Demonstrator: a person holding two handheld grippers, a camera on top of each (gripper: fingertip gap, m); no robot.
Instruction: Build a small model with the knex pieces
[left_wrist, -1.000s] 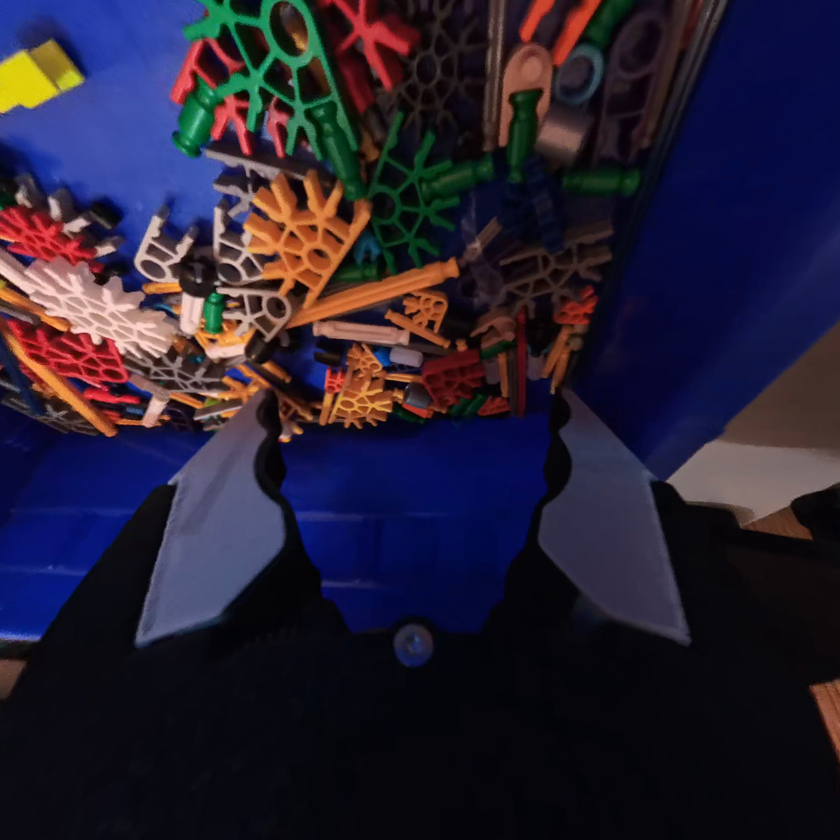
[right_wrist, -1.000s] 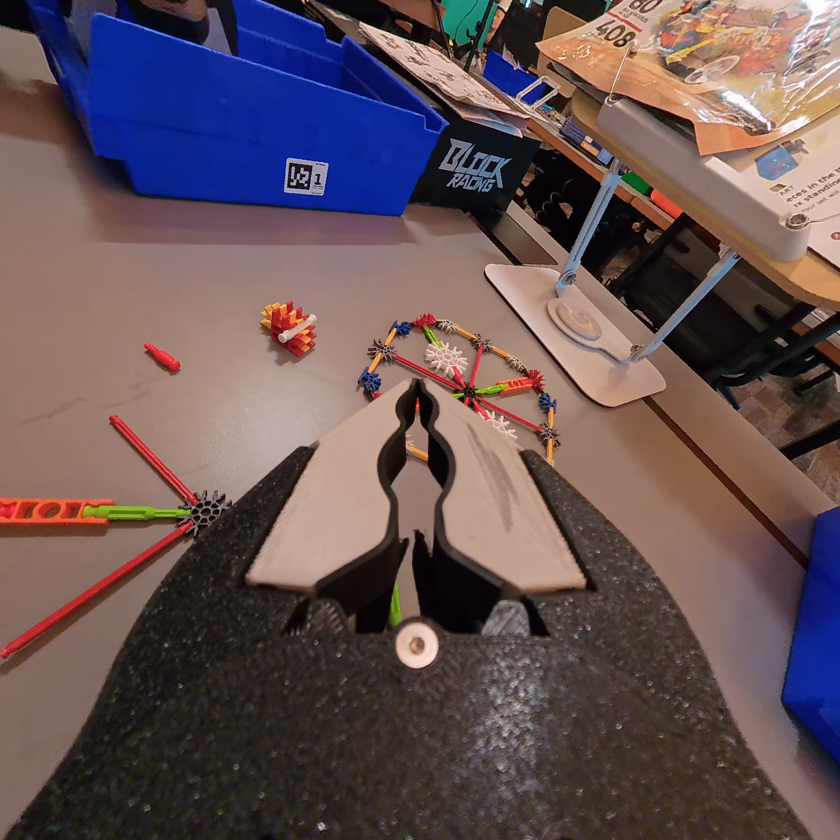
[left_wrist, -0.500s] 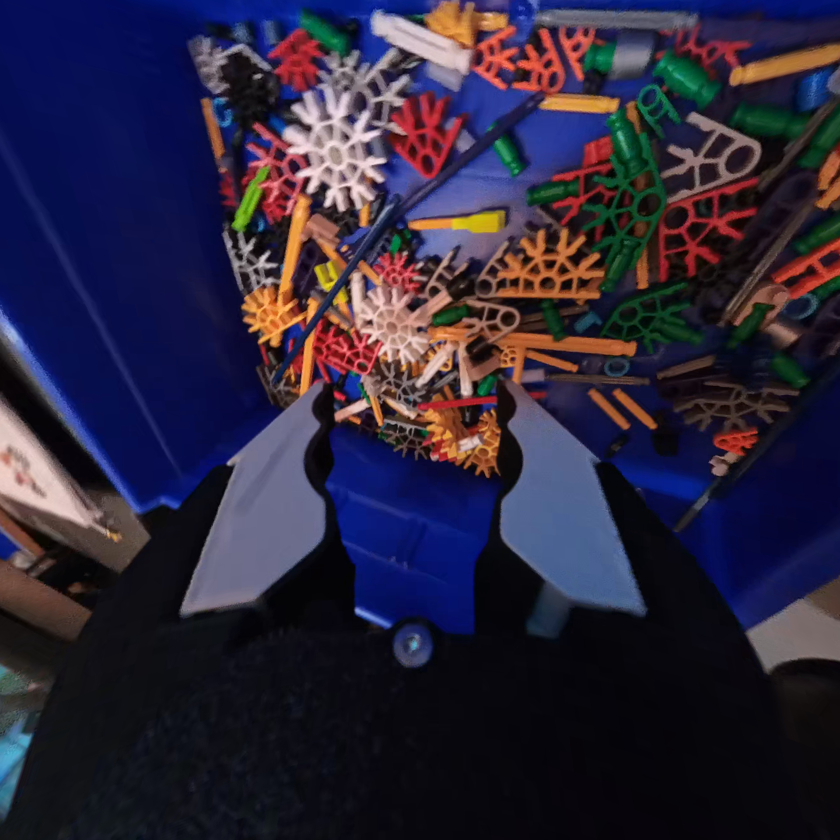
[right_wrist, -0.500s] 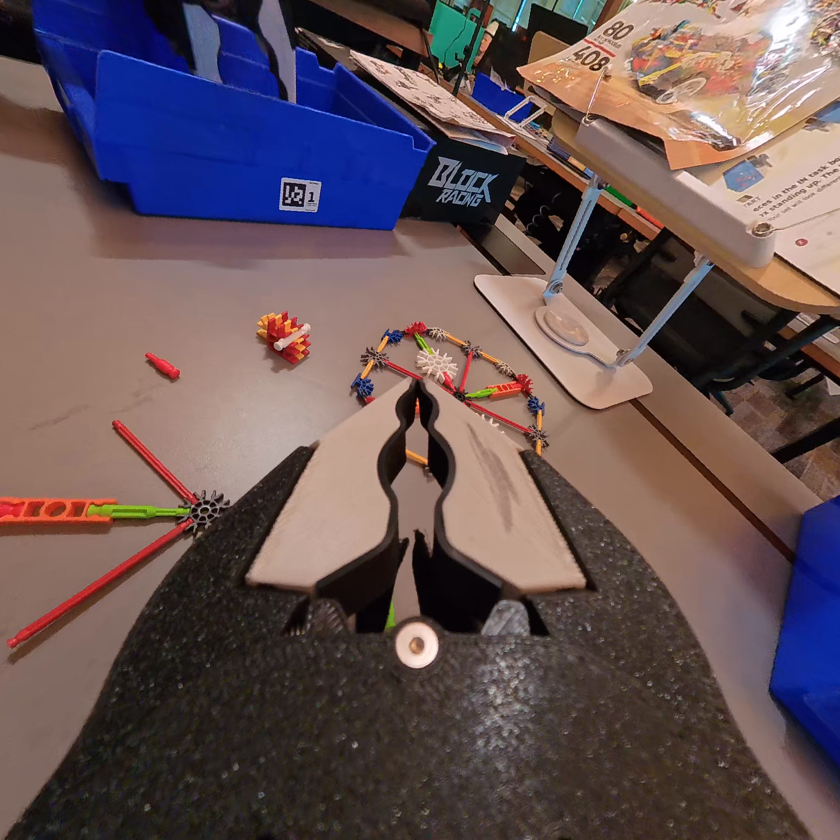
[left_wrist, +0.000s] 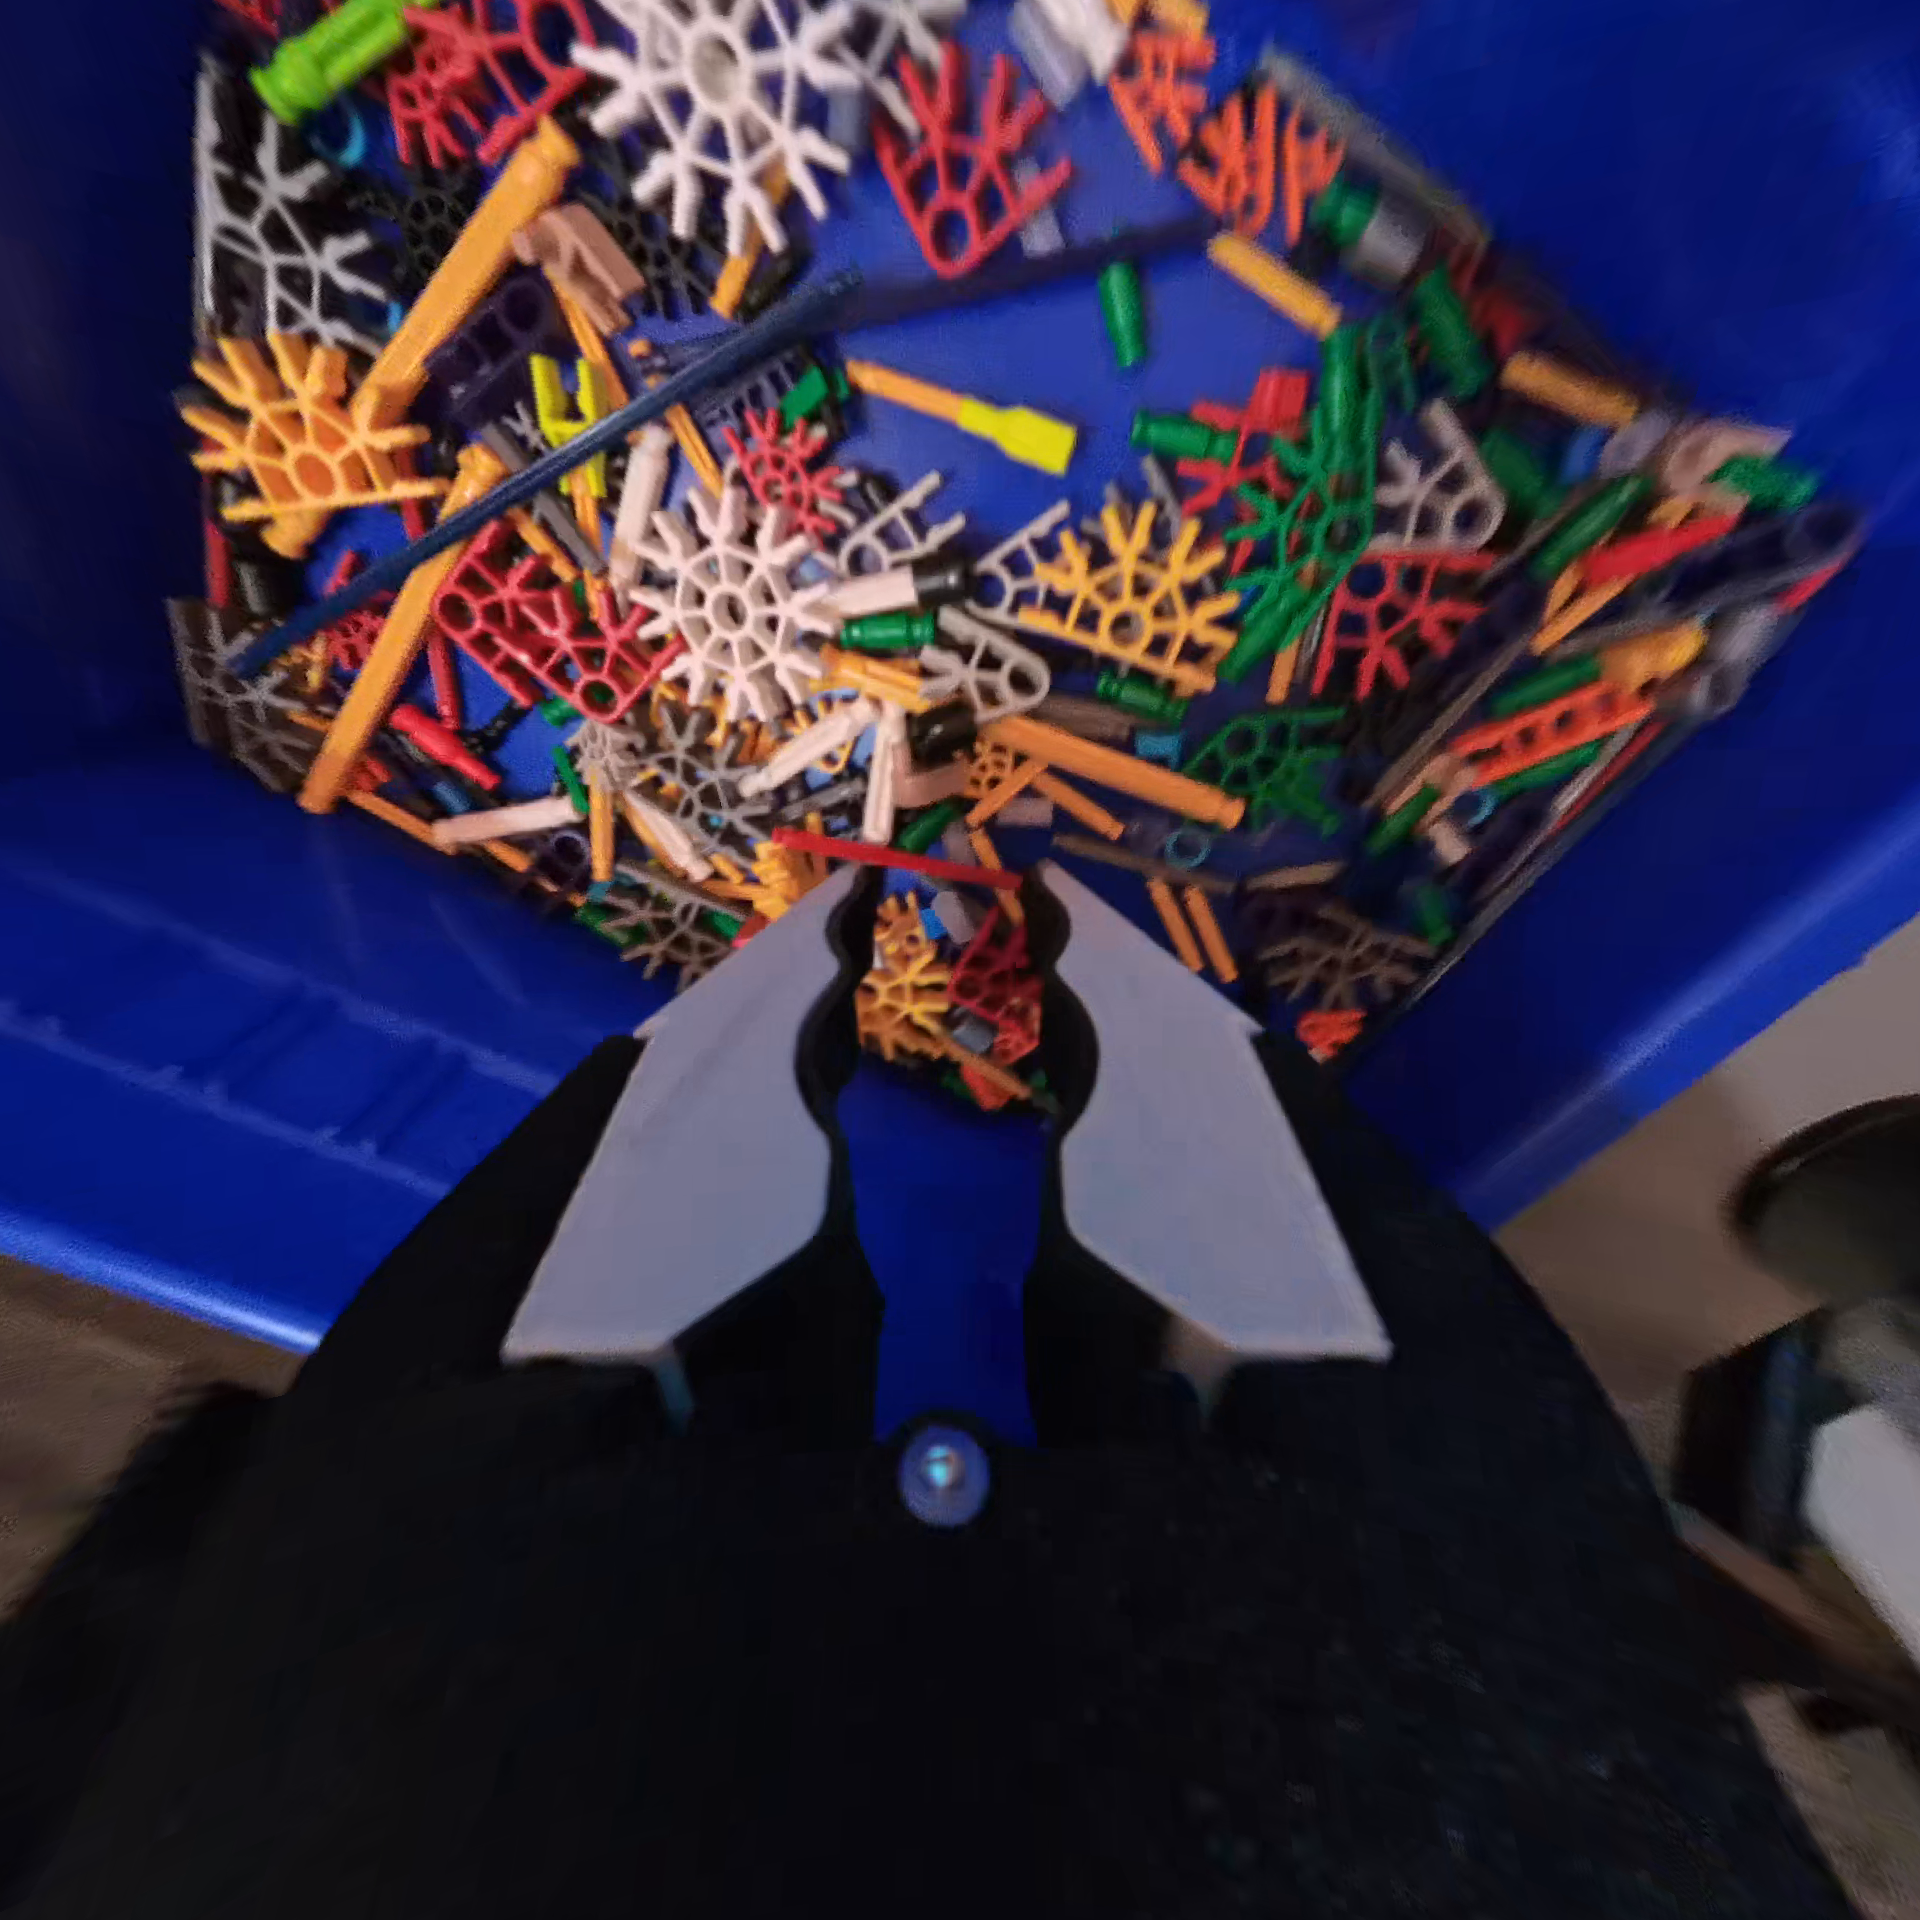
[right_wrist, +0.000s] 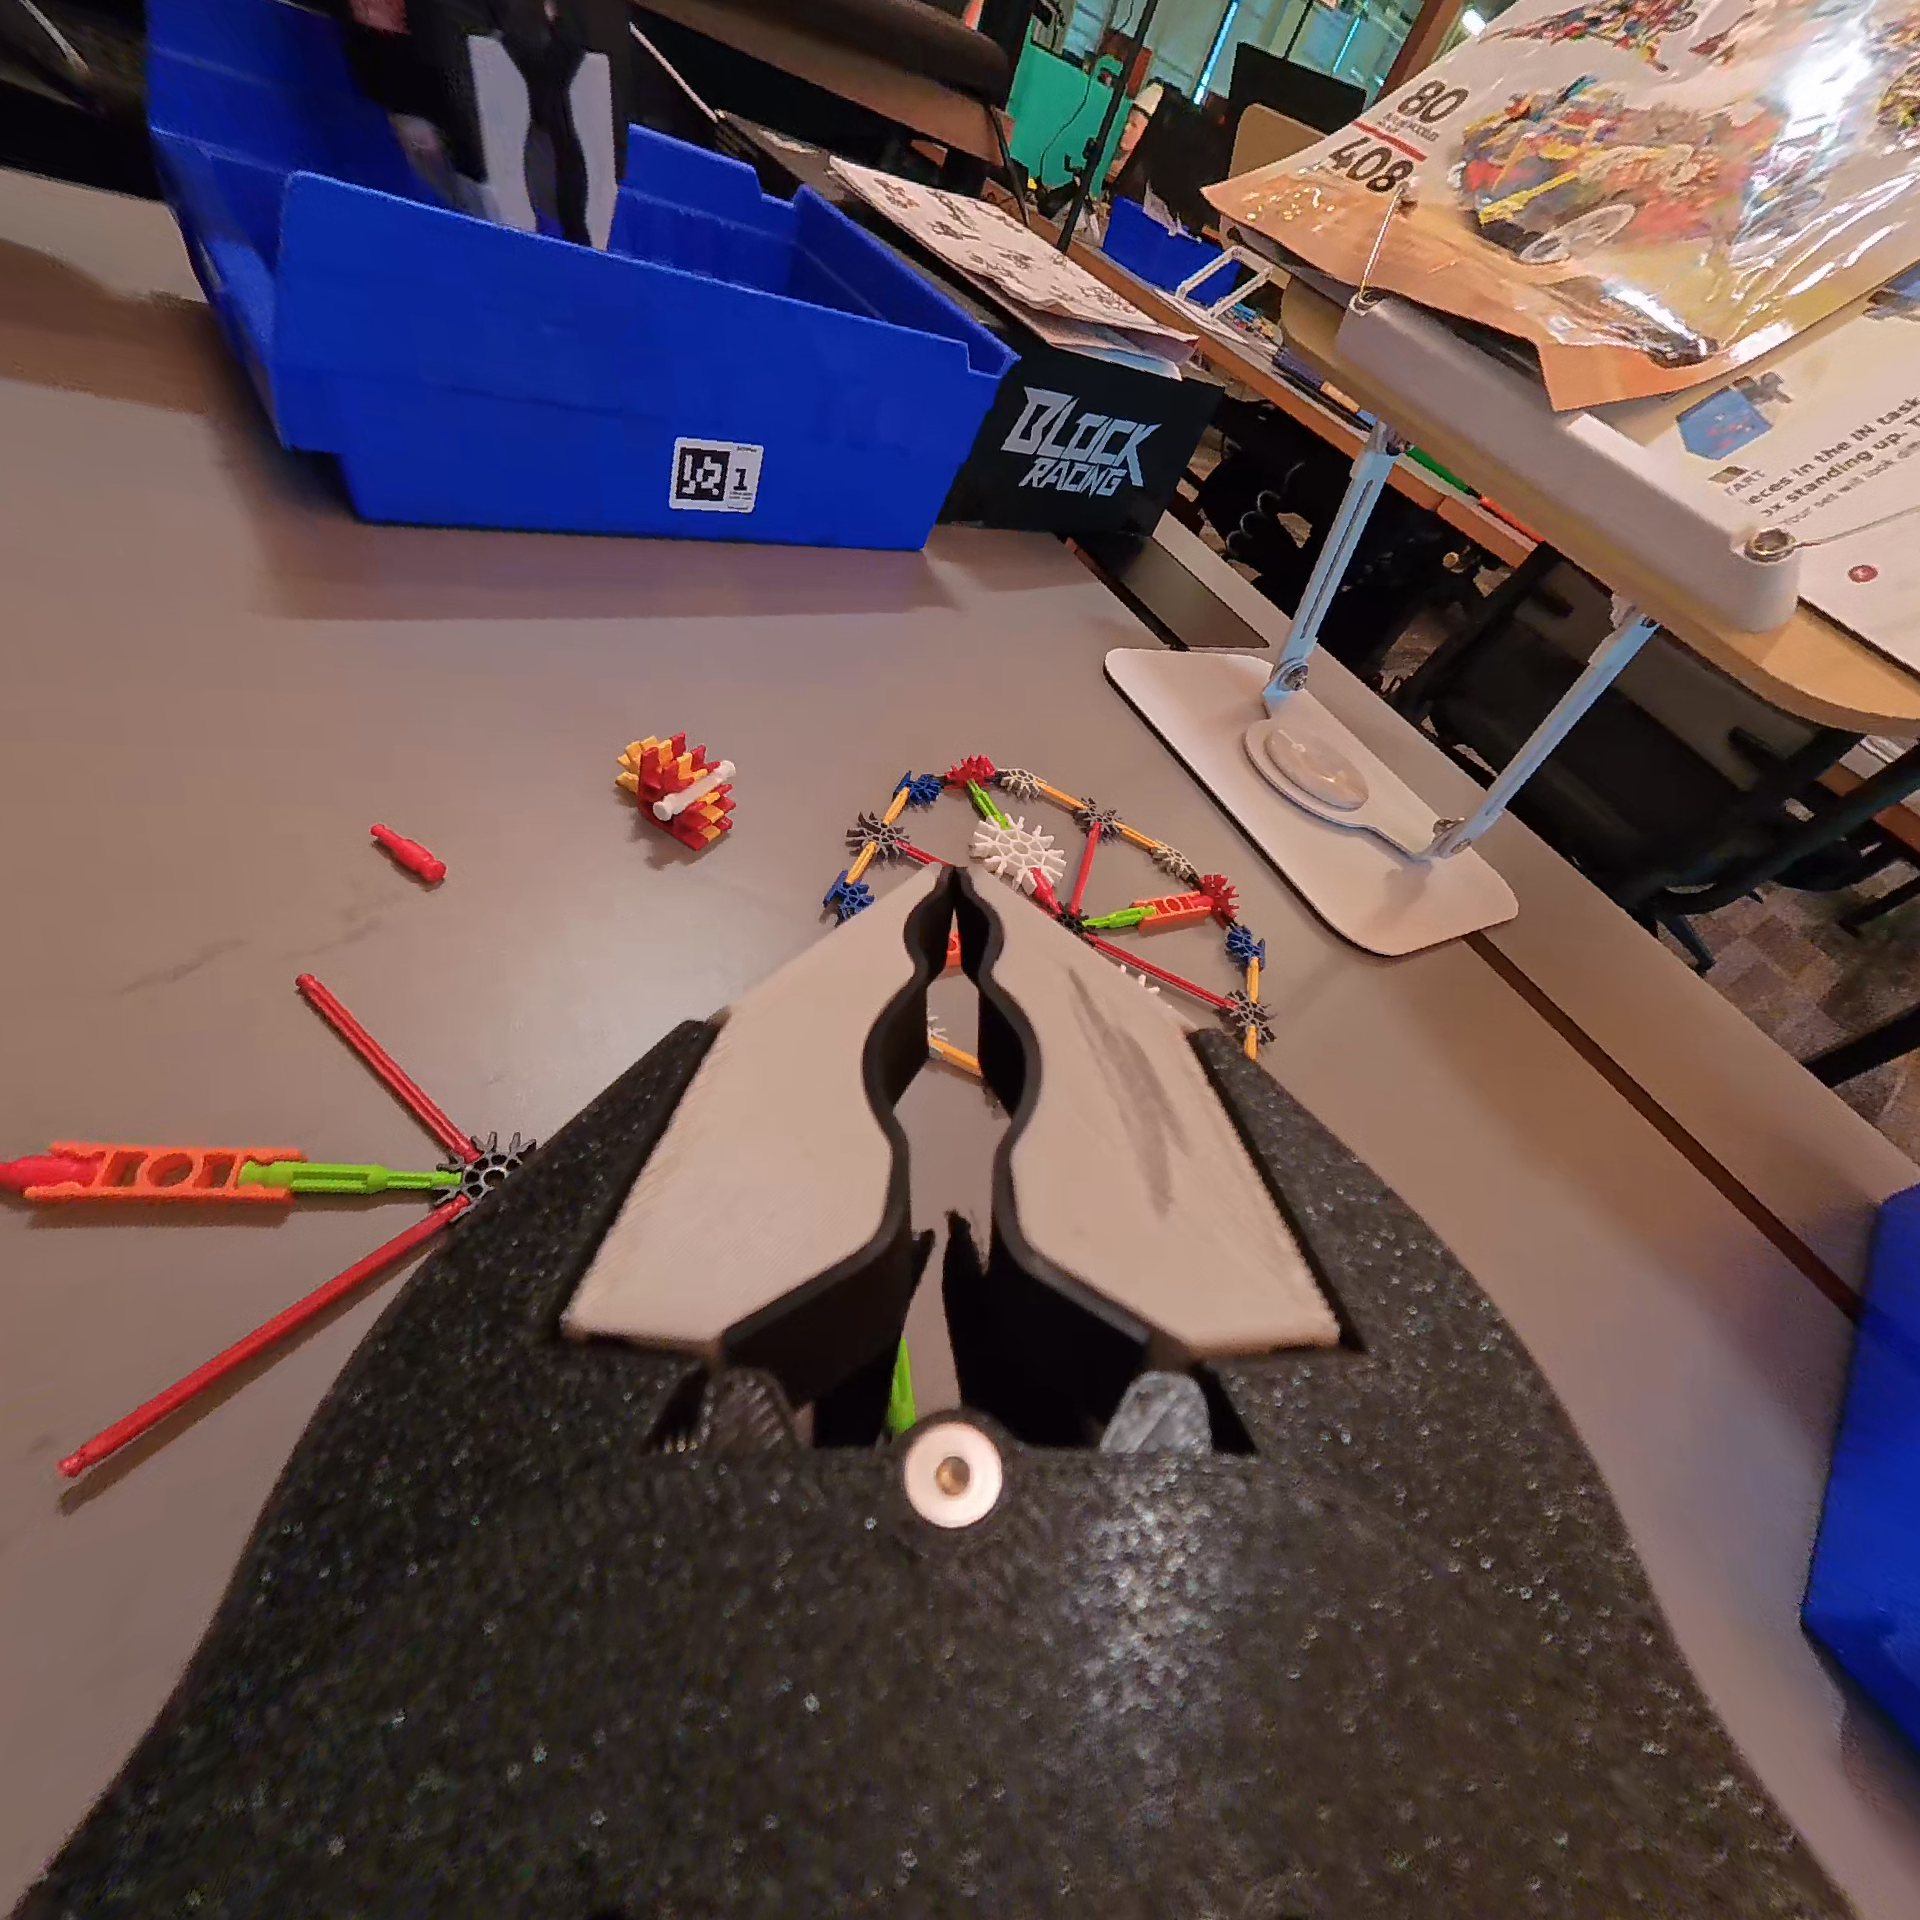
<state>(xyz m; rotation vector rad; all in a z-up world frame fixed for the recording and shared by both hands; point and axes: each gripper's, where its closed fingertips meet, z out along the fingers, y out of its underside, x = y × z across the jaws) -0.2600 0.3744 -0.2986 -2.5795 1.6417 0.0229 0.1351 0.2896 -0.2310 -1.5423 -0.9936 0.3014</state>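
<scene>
Over in the left wrist view, the left gripper (left_wrist: 945, 894) points down into a blue bin (left_wrist: 260, 997) heaped with plastic construction-toy pieces (left_wrist: 935, 582). Its two grey fingers (left_wrist: 717, 1122) stand apart, with a gap between the tips. In that gap, at the near edge of the heap, lie a small orange snowflake connector (left_wrist: 902, 987) and a red connector (left_wrist: 995, 982) side by side. A thin red rod (left_wrist: 894, 858) lies across just beyond the fingertips. Whether the tips touch any piece cannot be told, as this view is blurred. A white snowflake connector (left_wrist: 732, 603) sits mid-frame, and a long dark blue rod (left_wrist: 540, 473) slants across the upper left.

The right gripper (right_wrist: 954, 883) hovers over a grey table (right_wrist: 520, 707) with its fingers drawn together, the tips almost meeting. A green rod (right_wrist: 900, 1387) shows deep in the slot near the finger bases, seemingly pinched there. Just past the tips lies a flat wheel-shaped assembly (right_wrist: 1081, 894) of rods and connectors. Toward the lower left of the frame a black connector (right_wrist: 488, 1169) joins two red rods and a green rod that ends in an orange piece. A loose short red rod (right_wrist: 408, 854) and a red-and-yellow stack of connectors (right_wrist: 681, 790) lie farther off. A blue bin with a square marker (right_wrist: 582, 416) stands at the upper left, and a white stand (right_wrist: 1320, 790) at the right.
</scene>
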